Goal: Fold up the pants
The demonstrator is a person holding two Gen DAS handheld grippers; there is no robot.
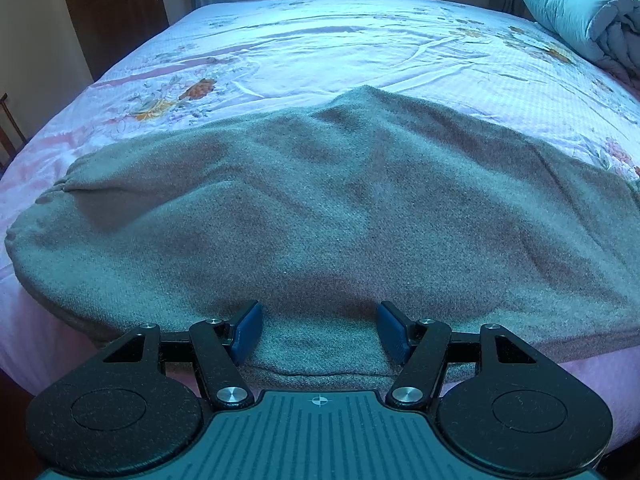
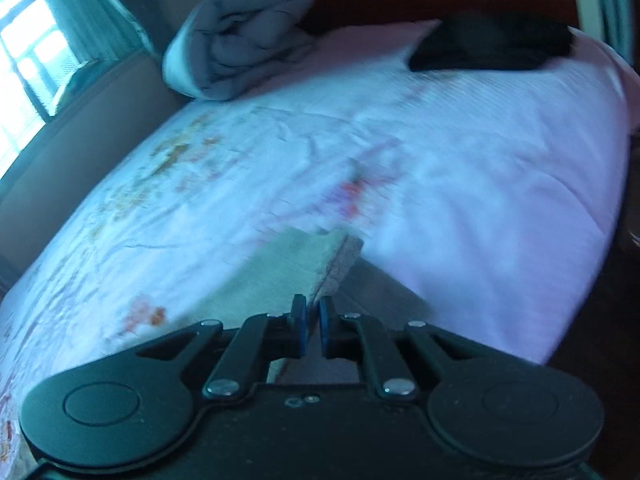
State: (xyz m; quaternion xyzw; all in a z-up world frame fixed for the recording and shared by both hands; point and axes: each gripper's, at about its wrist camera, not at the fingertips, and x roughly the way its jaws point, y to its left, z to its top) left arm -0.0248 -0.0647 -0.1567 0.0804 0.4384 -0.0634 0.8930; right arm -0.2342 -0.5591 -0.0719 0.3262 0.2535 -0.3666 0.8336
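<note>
Grey fleece pants (image 1: 320,208) lie spread across the near side of the bed, reaching its front edge. My left gripper (image 1: 318,330) is open, its blue pads either side of the pants' near edge, just above the cloth. In the right wrist view my right gripper (image 2: 313,322) is shut on an end of the grey pants (image 2: 304,264), which it holds lifted above the bed. That view is blurred by motion.
The bed has a pink floral sheet (image 1: 320,48). A rolled grey quilt (image 1: 580,12) lies at the far right corner; it also shows in the right wrist view (image 2: 240,40). A black folded garment (image 2: 492,42) lies near the bed's far end. A window (image 2: 36,48) is at left.
</note>
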